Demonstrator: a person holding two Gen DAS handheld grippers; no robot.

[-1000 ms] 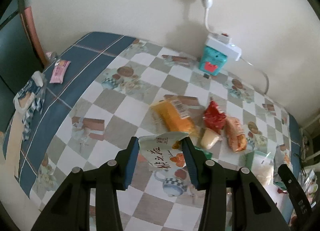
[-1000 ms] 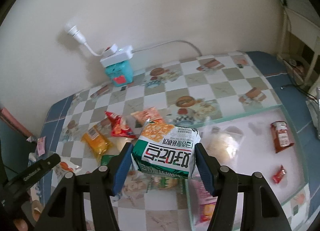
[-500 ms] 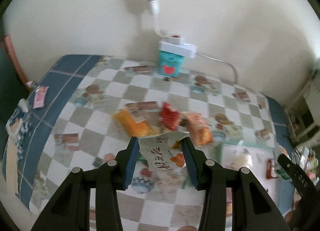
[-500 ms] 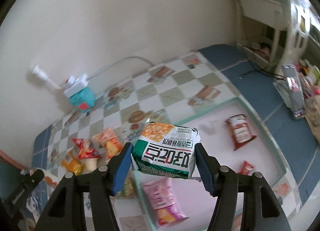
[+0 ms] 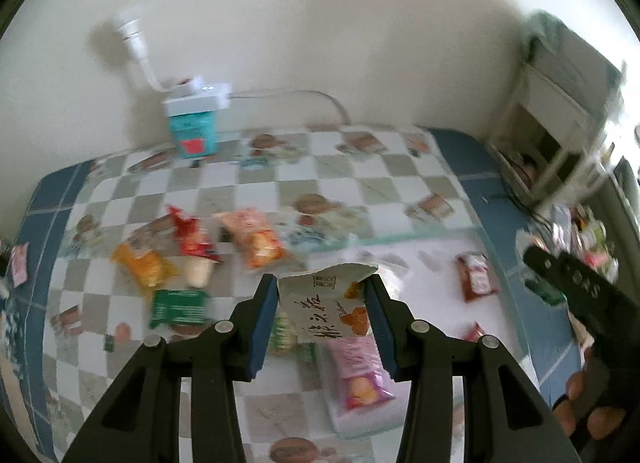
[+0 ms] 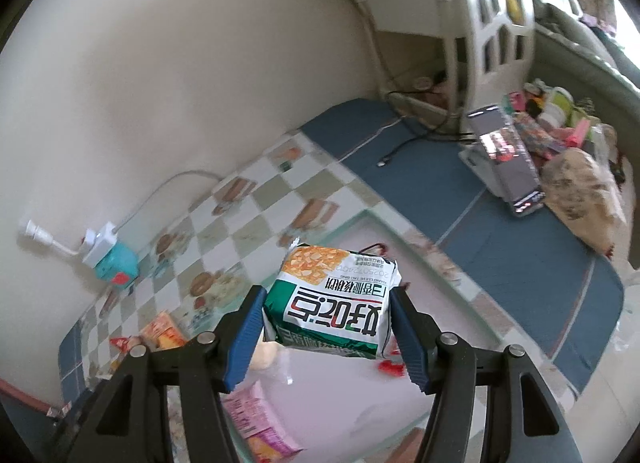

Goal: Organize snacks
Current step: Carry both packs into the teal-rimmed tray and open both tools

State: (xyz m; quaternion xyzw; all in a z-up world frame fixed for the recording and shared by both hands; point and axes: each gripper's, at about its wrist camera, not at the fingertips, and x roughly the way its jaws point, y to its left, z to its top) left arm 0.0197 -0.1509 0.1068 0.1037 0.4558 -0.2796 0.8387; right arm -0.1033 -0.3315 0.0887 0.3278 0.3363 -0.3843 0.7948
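Observation:
My left gripper (image 5: 322,295) is shut on a white snack packet (image 5: 326,309) with black writing and an orange picture, held above the near edge of a pale tray (image 5: 420,263). My right gripper (image 6: 326,311) is shut on a green-and-white cracker pack (image 6: 334,303), held over the same tray (image 6: 360,383). In the tray lie a pink packet (image 5: 360,375), a red sachet (image 5: 476,277) and a small red wrapper (image 6: 390,367). Left of the tray, loose snacks lie on the checked cloth: an orange bag (image 5: 142,263), a red bag (image 5: 192,237), an orange-pink bag (image 5: 256,241) and a green pack (image 5: 180,305).
A teal box (image 5: 194,135) with a white power strip and lamp stands against the wall. A white shelf unit (image 6: 492,15) rises at the right. A phone on a stand (image 6: 508,159), a cable (image 6: 404,143) and cluttered items lie on the blue cloth border. A hand (image 5: 588,411) shows at lower right.
Both grippers have swung to the right with their packs, from over the loose snack pile to over the tray. Both wrists have rolled. Their grips are unchanged.

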